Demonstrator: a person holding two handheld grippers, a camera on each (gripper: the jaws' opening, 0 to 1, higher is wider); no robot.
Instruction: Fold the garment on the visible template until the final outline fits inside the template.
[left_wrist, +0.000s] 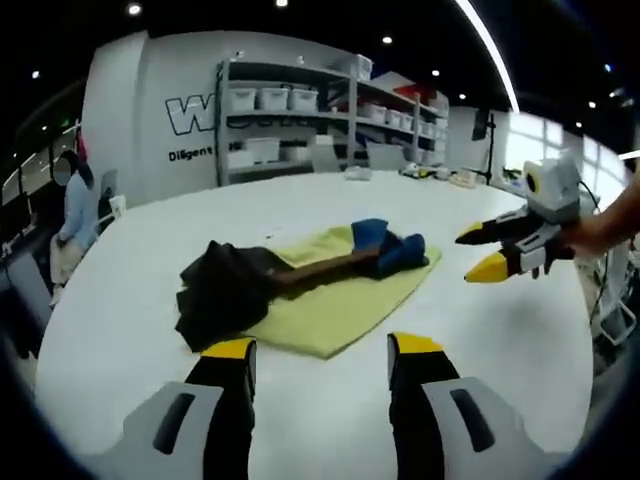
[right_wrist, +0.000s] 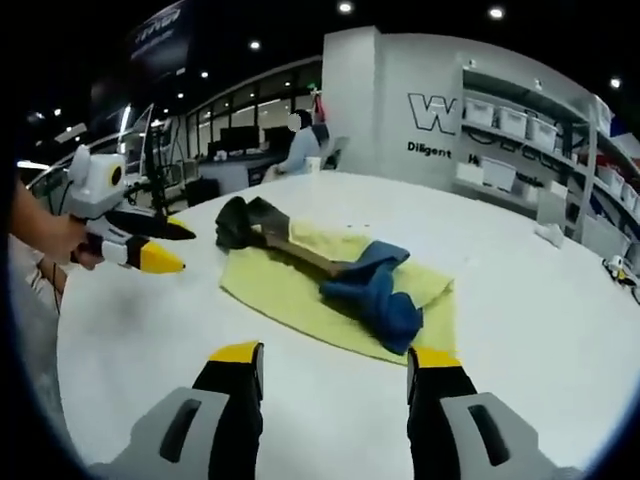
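Garment lies crumpled on yellow template (both claws agape, empty).

tongs: black jaws | yellow tips | grey housing with slots

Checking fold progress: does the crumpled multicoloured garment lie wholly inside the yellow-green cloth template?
No, the garment's black end spills past the yellow-green cloth template's edge onto the white table.

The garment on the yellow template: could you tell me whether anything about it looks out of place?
Yes. The garment lies bunched in a crumpled strip, and its black end spills over the edge of the yellow template onto the table. It does not yet fit inside.
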